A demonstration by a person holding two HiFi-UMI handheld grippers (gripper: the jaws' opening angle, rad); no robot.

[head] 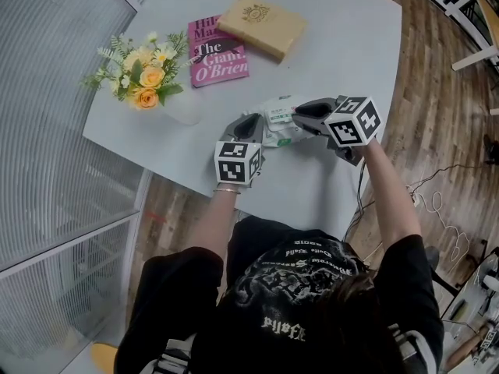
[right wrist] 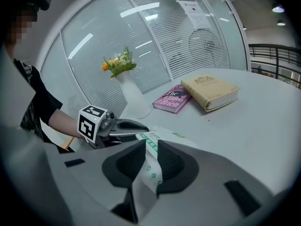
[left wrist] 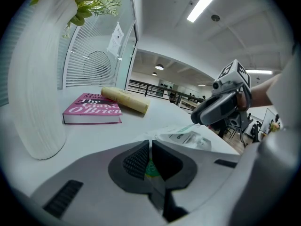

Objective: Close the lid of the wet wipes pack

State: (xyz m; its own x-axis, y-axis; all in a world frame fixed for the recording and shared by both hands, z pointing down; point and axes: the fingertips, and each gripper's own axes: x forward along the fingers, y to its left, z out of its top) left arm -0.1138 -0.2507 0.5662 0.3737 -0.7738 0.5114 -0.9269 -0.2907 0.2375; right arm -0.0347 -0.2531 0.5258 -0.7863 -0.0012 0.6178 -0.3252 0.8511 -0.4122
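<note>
The wet wipes pack (head: 278, 125) lies near the close edge of the white table (head: 343, 45), about midway along it, caught between my two tongs. A label on its top carries the word "OPEN"; the smaller print around it is too fine for me to read. My left gripper (left wrist: 150, 149) has its jaws closed on the left end of the pack, a sliver of green and white wrapper pinched between the pads. My right gripper (right wrist: 150, 150) comes in from the right, and its jaws are clamped on the pack's white flap (right wrist: 151, 173), which is printed with green dots and a green striped edge and stands up between the pads. Farther back and to the left lies a pink book (head: 217, 51) titled "The Giant, O'Brien", with the author's name only partly in view above it. Just right of it, touching it and overlapping one corner, is a thick tan book (head: 261, 25) with a gold emblem on its cover. At the far left a white vase (head: 185, 106) holds yellow and orange flowers (head: 144, 72). Behind it a glass wall (head: 54, 115) with blinds carries a paper notice I cannot read
</note>
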